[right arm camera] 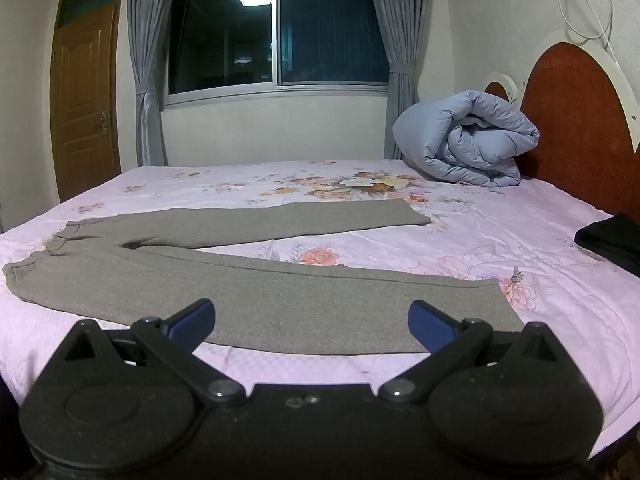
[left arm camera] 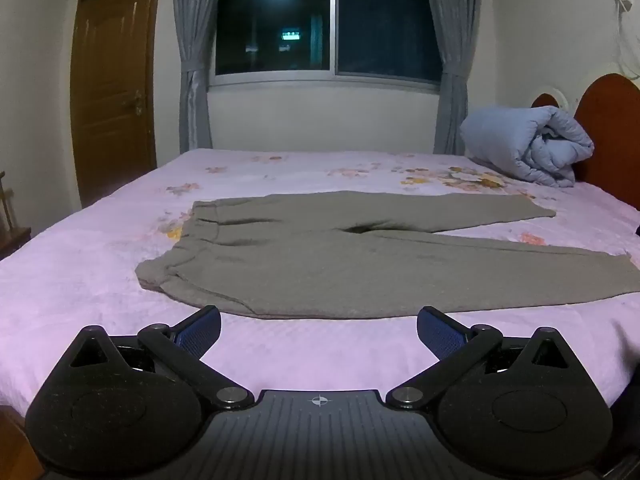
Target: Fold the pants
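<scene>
Grey pants [left arm camera: 320,264] lie spread flat on the pink flowered bed sheet [left arm camera: 80,280], waistband to the left and both legs running right, parted in a narrow V. My left gripper [left arm camera: 319,320] hovers open just before the near edge of the pants by the hip, its blue pads [left arm camera: 202,330] wide apart and empty. In the right wrist view the same pants [right arm camera: 280,300] stretch across, and my right gripper [right arm camera: 311,318] stands open over the near leg close to its hem, holding nothing.
A rolled light-blue quilt [right arm camera: 464,140] rests at the back right against the red-brown headboard [right arm camera: 572,128]. A dark garment [right arm camera: 612,242] lies at the sheet's right edge. A curtained window [left arm camera: 324,24] and a wooden door [left arm camera: 112,88] stand beyond the bed.
</scene>
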Available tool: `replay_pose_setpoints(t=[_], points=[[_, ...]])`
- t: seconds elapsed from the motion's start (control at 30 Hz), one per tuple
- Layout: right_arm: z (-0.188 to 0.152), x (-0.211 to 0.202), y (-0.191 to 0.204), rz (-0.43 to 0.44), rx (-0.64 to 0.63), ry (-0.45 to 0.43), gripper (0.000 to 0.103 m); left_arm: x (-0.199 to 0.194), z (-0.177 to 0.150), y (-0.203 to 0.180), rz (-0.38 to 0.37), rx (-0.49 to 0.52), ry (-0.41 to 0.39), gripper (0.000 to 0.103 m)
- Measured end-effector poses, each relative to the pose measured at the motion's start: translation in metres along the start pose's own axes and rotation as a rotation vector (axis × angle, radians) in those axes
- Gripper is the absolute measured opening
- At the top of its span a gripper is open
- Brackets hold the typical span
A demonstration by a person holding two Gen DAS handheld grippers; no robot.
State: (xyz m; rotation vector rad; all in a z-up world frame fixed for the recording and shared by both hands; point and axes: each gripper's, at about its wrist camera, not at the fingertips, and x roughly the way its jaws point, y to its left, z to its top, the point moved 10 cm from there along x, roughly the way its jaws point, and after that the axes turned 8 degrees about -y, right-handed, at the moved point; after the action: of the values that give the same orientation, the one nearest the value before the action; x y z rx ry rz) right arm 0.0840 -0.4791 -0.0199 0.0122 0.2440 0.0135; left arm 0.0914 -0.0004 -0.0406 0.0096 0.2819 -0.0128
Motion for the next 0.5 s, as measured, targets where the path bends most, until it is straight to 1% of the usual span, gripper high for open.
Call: replay_pose_setpoints(t=[0.23, 0.5], points=[[-0.0006, 0.0005, -0.0003, -0.001, -0.002, 0.003, 0.097, -0.0007, -0.0001, -0.0027, -0.006, 0.013, -0.007, 0.103], [-0.0009, 0.0008, 0.0, -0.001, -0.003, 0.003, 0.097, 0.0032, -0.0033, 0.0055, -0.005, 0.004, 0.0, 0.103]])
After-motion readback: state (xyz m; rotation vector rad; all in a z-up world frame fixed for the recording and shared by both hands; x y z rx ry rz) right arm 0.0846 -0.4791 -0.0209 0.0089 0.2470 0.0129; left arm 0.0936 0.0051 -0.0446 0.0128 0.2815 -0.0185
